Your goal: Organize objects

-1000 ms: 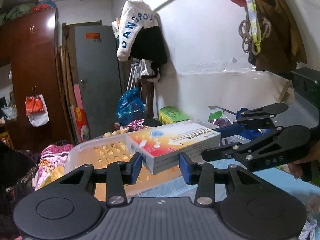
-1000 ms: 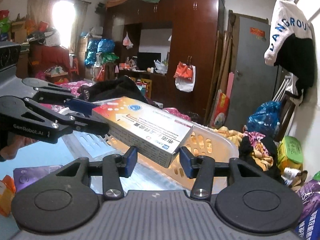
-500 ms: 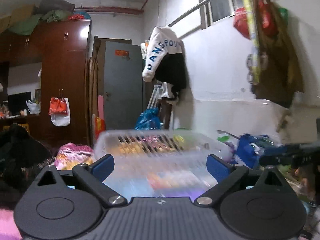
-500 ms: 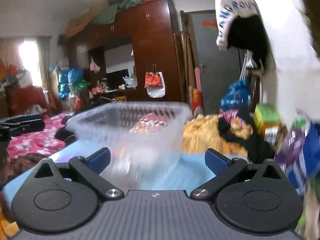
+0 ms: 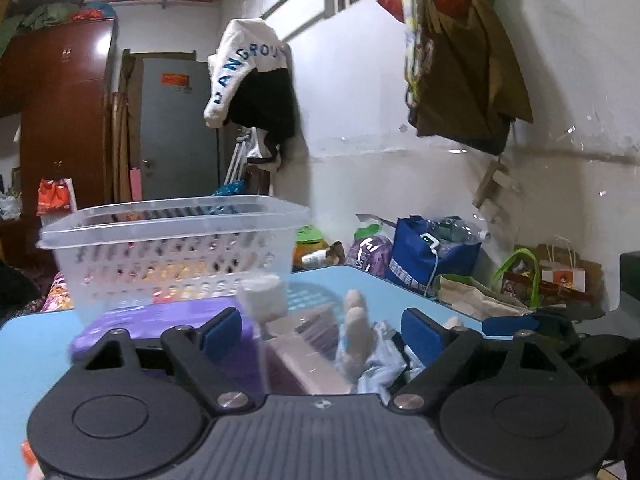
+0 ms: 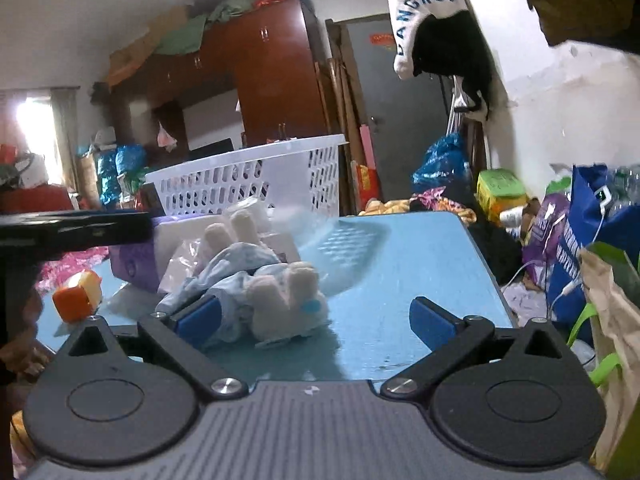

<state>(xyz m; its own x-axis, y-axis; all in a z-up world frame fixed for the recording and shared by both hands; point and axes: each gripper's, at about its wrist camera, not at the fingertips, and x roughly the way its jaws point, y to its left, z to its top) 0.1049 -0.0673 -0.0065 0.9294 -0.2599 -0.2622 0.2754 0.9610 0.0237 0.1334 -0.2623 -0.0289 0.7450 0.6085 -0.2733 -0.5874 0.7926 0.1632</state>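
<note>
A clear perforated plastic basket point(image 5: 172, 248) stands at the far side of the light blue table point(image 5: 36, 344); it also shows in the right wrist view point(image 6: 256, 184). My left gripper point(image 5: 320, 330) is open and empty, low over a purple box point(image 5: 168, 320), a white roll point(image 5: 264, 298) and a plush toy in pale blue cloth point(image 5: 360, 344). My right gripper point(image 6: 316, 316) is open and empty, with the plush toy point(image 6: 256, 280) just ahead near its left finger. The left gripper's finger point(image 6: 80, 228) crosses the left edge of the right wrist view.
An orange and yellow block point(image 6: 76, 294) lies at the table's left edge. Bags point(image 5: 432, 252) and paper bags point(image 5: 556, 280) crowd the floor by the wall right of the table. A wardrobe point(image 6: 256, 80) and a grey door point(image 5: 176, 128) stand behind.
A second ago both grippers held a medicine box over the basket. Both have let go, opened wide and dropped back low over the table; the box is out of sight.
</note>
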